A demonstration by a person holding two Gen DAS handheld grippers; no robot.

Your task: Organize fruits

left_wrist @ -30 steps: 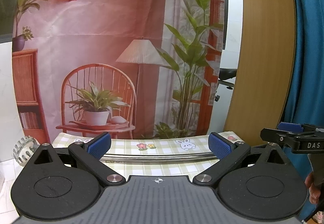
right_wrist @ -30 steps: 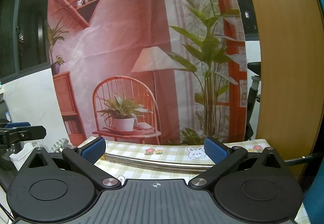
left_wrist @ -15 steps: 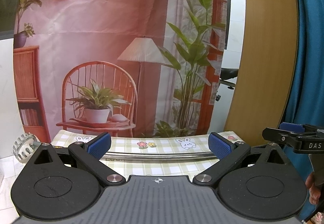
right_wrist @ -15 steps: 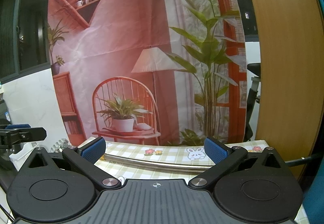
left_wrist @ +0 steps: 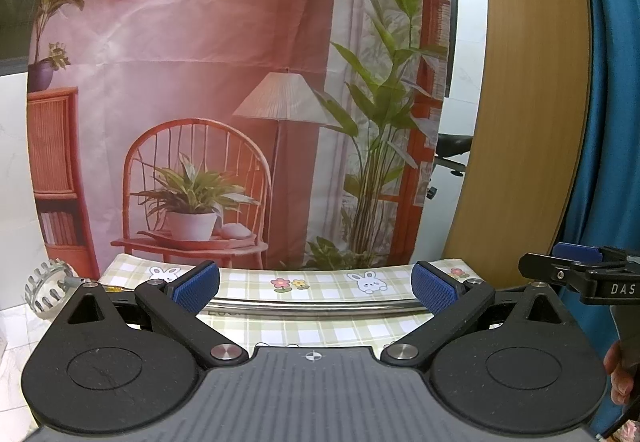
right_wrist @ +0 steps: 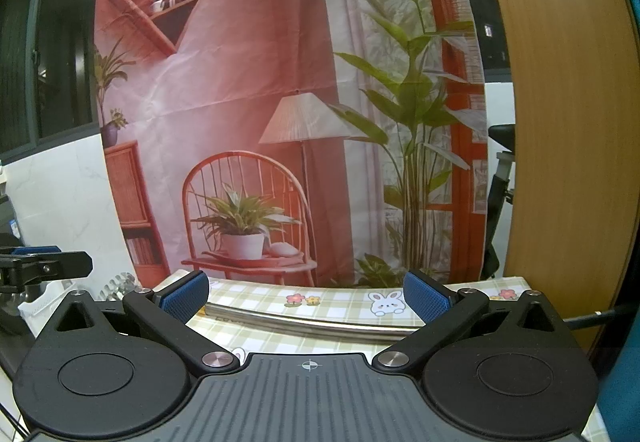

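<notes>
No fruit shows in either view. My left gripper (left_wrist: 316,288) stands open above the checked tablecloth (left_wrist: 320,326), nothing between its blue pads. A thin metal rim (left_wrist: 316,307), seemingly of a tray, curves across just beyond its fingers. My right gripper (right_wrist: 306,298) is open too, held over the same cloth (right_wrist: 340,302) with the metal rim (right_wrist: 312,322) ahead. In the left wrist view the right gripper (left_wrist: 576,270) juts in at the right edge, a person's hand (left_wrist: 618,374) below it. The left gripper's finger (right_wrist: 44,266) shows at the left edge of the right wrist view.
A printed backdrop (left_wrist: 224,102) of a chair, lamp and plants hangs behind the table. A wooden panel (left_wrist: 520,102) rises at the right. A ribbed glass dish (left_wrist: 44,288) sits off the table's left end on white tiles.
The left gripper has tilted and drifted slightly, so the backdrop sits a touch lower and to the right. The right gripper has barely moved. Both stay open.
</notes>
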